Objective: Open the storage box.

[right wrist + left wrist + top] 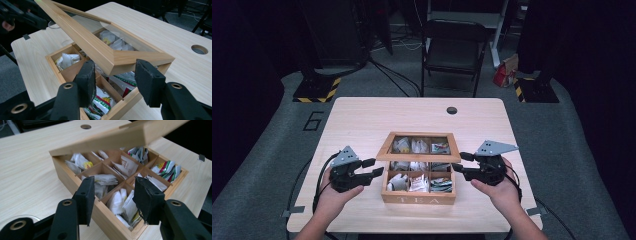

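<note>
A wooden tea box (418, 198) marked TEA stands at the table's near middle, its compartments holding several tea bags (418, 184). Its glass-paned lid (419, 158) is tilted up off the box. My right gripper (458, 164) is at the lid's front right corner. In the right gripper view the lid corner (117, 62) sits between the jaws of my right gripper (115, 66), which is shut on it. My left gripper (377, 167) stands open beside the box's left wall. In the left gripper view its jaws straddle the box wall (75, 182) without touching it, under the raised lid (140, 132).
The light wooden table (362, 120) has a round cable hole (452, 110) at the back. A black folding chair (454, 47) stands behind the table, and a red bag (504, 75) lies on the floor to its right. Cables trail from both grippers.
</note>
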Available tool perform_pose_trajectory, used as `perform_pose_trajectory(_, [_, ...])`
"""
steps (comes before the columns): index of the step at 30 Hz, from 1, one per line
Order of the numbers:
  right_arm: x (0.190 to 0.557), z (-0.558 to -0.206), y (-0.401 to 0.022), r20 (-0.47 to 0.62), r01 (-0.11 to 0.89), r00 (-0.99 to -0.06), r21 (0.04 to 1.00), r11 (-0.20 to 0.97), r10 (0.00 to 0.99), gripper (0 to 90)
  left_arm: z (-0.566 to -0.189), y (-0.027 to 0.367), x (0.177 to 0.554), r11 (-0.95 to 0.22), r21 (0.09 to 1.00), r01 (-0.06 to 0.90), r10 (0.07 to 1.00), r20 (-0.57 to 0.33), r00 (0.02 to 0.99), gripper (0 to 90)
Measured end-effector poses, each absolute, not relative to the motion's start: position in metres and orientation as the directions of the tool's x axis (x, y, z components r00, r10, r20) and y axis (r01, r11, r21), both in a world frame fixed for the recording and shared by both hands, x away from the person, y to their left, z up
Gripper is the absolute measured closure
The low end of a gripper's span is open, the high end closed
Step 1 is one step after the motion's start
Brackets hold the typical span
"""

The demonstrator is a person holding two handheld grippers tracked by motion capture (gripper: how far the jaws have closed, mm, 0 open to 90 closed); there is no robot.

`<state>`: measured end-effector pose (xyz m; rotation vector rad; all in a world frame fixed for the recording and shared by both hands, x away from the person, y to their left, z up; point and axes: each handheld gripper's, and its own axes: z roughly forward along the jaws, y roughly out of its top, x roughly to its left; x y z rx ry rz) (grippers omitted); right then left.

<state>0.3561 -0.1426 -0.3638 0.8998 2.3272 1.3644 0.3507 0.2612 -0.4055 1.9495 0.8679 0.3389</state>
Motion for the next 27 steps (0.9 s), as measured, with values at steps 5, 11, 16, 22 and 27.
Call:
perform_pose_trajectory(5, [0.358, -0.361, -0.142, 0.048, 0.358, -0.762, 0.862, 0.358, 0.646, 51.0, -0.416, 0.255, 0.353, -0.338, 0.842, 0.420, 0.672, -0.097, 0.734, 54.6])
perform_pose_trajectory(11, [0.359, -0.359, -0.142, 0.048, 0.358, -0.762, 0.862, 0.358, 0.646, 51.0, -0.423, 0.249, 0.355, -0.343, 0.838, 0.425, 0.662, -0.105, 0.742, 55.0])
perform_pose_trajectory(16, [0.359, -0.359, -0.142, 0.045, 0.354, -0.762, 0.864, 0.357, 0.646, 51.0, -0.425, 0.245, 0.356, -0.357, 0.832, 0.424, 0.655, -0.100, 0.749, 55.1])
perform_pose_trajectory(22, [0.360, -0.358, -0.142, 0.048, 0.357, -0.760, 0.864, 0.355, 0.648, 51.0, -0.425, 0.243, 0.358, -0.355, 0.836, 0.418, 0.658, -0.094, 0.747, 55.1])
perform_pose_trajectory(27, [0.364, -0.355, -0.142, 0.050, 0.352, -0.760, 0.869, 0.346, 0.648, 51.0, -0.424, 0.243, 0.361, -0.351, 0.834, 0.426, 0.662, -0.101, 0.743, 55.1])
